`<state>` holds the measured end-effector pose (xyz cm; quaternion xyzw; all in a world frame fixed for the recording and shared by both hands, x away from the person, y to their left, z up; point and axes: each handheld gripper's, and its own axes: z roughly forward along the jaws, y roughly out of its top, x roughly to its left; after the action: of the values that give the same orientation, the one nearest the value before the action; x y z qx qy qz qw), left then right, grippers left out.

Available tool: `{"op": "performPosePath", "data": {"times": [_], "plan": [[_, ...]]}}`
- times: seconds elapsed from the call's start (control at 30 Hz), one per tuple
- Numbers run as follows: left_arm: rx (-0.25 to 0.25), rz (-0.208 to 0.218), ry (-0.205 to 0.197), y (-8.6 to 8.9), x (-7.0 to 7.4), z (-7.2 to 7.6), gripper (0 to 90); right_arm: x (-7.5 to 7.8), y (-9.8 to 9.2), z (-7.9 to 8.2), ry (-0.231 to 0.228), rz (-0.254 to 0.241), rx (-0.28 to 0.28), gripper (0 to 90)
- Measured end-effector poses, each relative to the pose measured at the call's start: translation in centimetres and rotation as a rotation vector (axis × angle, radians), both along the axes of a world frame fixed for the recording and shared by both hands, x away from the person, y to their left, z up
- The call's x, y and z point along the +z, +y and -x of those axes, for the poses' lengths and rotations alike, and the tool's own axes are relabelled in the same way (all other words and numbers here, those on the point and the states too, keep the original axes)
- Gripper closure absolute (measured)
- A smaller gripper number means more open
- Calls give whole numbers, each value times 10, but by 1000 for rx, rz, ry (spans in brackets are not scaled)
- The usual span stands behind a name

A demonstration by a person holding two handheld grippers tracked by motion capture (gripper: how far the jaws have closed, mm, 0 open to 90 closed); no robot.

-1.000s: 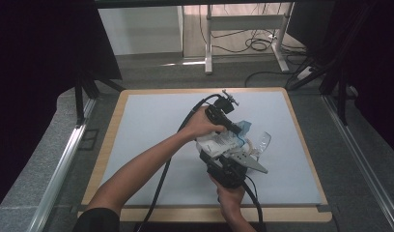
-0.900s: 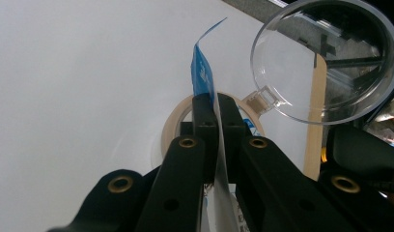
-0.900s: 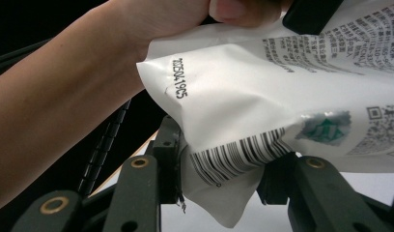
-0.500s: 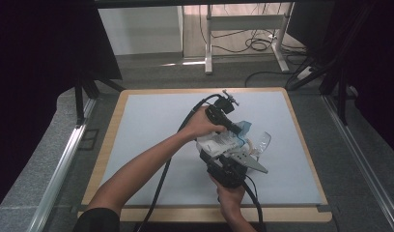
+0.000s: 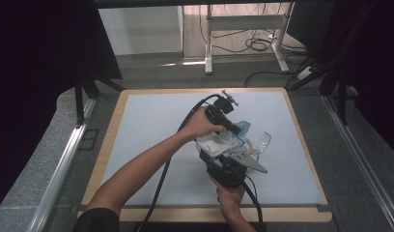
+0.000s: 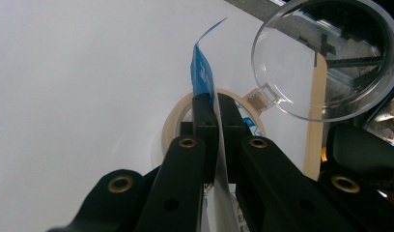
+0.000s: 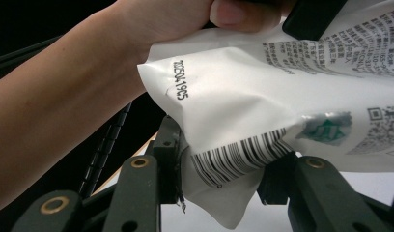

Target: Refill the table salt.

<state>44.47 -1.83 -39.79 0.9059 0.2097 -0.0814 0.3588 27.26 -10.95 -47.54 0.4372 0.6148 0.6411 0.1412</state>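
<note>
A white plastic pouch [image 5: 215,143] with a barcode, small print and a blue top edge [image 6: 203,77] hangs between both grippers above the grey mat [image 5: 151,125]. My left gripper [image 6: 215,110] is shut on the pouch's thin blue-and-white edge; in the high view this left gripper [image 5: 237,131] comes in from the upper left. My right gripper [image 7: 219,181] is shut on the pouch's [image 7: 262,92] lower corner by the barcode; in the high view the right gripper [image 5: 220,153] sits just below the pouch. Beneath the pouch stands a beige-rimmed round container [image 6: 172,126] with its clear hinged lid [image 6: 325,58] flipped open.
The mat lies on a wooden board [image 5: 113,130] with a raised edge. The clear lid [image 5: 263,141] sticks out to the right of the grippers. Black cables [image 5: 163,174] trail back toward the person. Table legs and floor cables [image 5: 255,43] lie beyond the far edge.
</note>
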Motion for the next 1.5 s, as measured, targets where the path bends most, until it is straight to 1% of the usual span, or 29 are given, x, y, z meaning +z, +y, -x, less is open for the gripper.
{"op": "performPosePath", "data": {"times": [0.9,1.5], "plan": [[-1,2,3,-2,1,2,900,2,-1,1,-9,-4,-7,606],[-5,2,-3,-2,1,2,899,3,-1,1,-14,-1,-9,606]]}}
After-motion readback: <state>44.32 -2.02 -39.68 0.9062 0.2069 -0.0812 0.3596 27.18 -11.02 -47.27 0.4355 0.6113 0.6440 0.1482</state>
